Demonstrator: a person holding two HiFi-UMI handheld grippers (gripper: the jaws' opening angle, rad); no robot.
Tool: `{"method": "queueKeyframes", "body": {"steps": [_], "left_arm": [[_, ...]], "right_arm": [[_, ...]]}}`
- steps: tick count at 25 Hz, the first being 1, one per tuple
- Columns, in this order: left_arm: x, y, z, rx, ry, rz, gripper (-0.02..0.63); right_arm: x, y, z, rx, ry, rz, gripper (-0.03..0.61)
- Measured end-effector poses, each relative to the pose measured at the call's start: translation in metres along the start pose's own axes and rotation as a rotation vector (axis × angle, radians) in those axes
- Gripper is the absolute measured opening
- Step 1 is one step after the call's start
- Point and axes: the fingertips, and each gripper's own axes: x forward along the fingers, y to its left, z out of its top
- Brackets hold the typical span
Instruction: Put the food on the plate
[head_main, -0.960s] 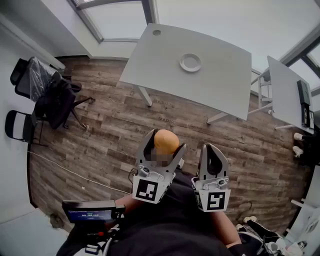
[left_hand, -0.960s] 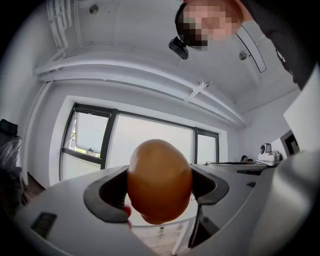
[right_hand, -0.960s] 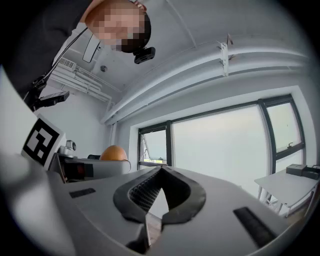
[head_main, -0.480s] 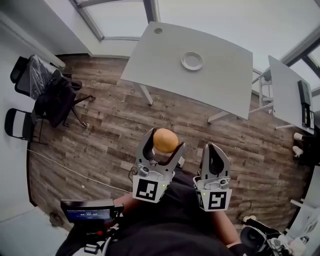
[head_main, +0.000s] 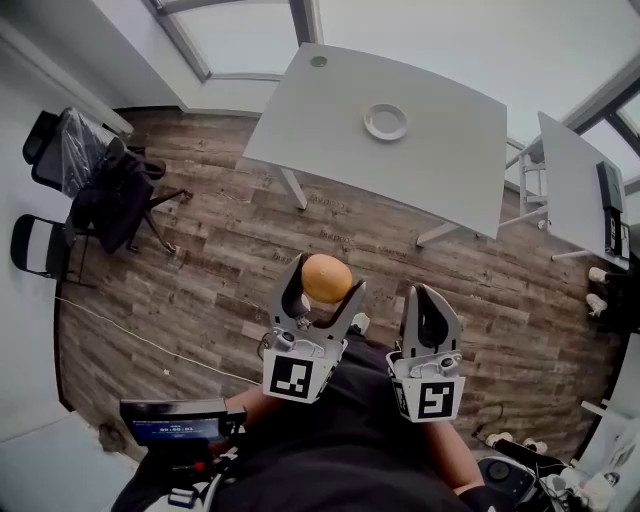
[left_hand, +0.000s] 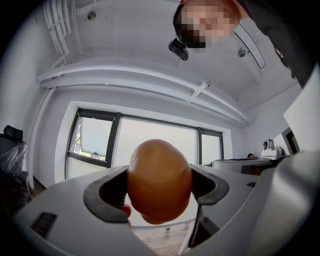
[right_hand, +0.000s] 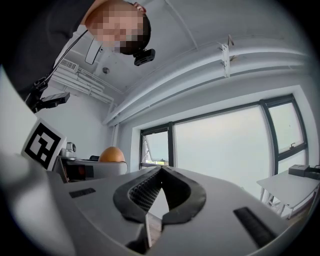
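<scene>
- My left gripper (head_main: 325, 285) (left_hand: 159, 185) is closest to me, at 11 o'clock. Its jaws pinch the food (head_main: 326, 278) (left_hand: 159, 180), a smooth, rounded, orange-brown piece, with one jaw on each side.
- My right gripper (head_main: 428, 305) (right_hand: 160, 187) is just beside it at 3 o'clock, jaws pressed together tip to tip.
- The wooden floor (head_main: 220, 250) lies below both grippers.
- Two dark chairs (head_main: 100, 190) stand at 10 o'clock by the wall.
- Farther off at 12 o'clock stands a white bench (head_main: 330, 130).
- The plate (head_main: 385, 122), small, round and white, sits near the bench's middle, well apart from the food I hold.
</scene>
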Motion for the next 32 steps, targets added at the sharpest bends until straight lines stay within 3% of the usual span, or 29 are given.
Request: {"method": "queueKeyframes", "body": {"steps": [10,23,32], "left_arm": [[0.001,-0.006,0.008,0.060,-0.025,0.024,0.347],[0.004,0.003,-0.001,0.045,-0.007,0.131,0.347],[0.030,-0.013,-0.002,0.050,-0.015,0.075,0.347]], "right_arm": [[-0.001,-0.017,-0.003,0.015,0.022,-0.005,-0.003],[-0.016,-0.039,-0.019,0.044,0.048,0.007,-0.003],[-0.025,-0.061,-0.021,0.056,0.031,-0.044,-0.003]]}}
